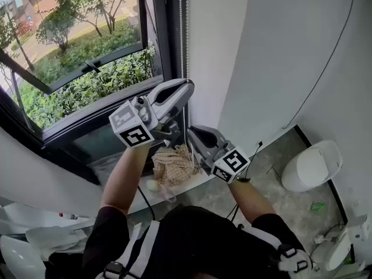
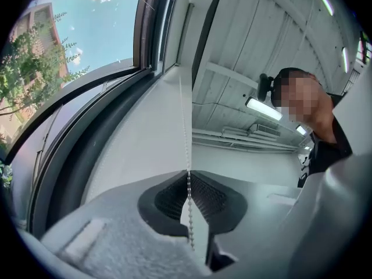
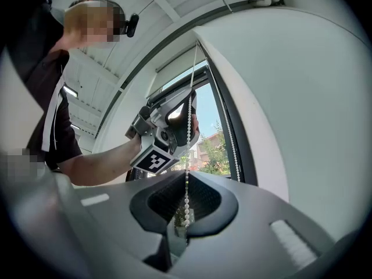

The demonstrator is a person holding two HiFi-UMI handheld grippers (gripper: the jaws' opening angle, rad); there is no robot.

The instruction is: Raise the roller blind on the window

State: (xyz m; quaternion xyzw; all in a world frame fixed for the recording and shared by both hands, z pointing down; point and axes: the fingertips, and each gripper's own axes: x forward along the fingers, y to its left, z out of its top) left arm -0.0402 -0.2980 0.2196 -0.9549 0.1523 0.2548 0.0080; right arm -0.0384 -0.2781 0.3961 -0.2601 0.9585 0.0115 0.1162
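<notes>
bead chain (image 2: pixel 188 196) vertical, pinched in both jaws

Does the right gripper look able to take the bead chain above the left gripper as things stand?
Probably not yet: the right gripper is shut on the bead chain below the left gripper, also shut on it. Above, the chain hangs free beside the window frame.

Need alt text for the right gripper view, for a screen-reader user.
The right gripper has its jaws shut on a white bead chain that runs straight up to the left gripper, which grips the same chain higher up. Behind them, a dark-framed window shows trees and sky beside a white wall.
</notes>
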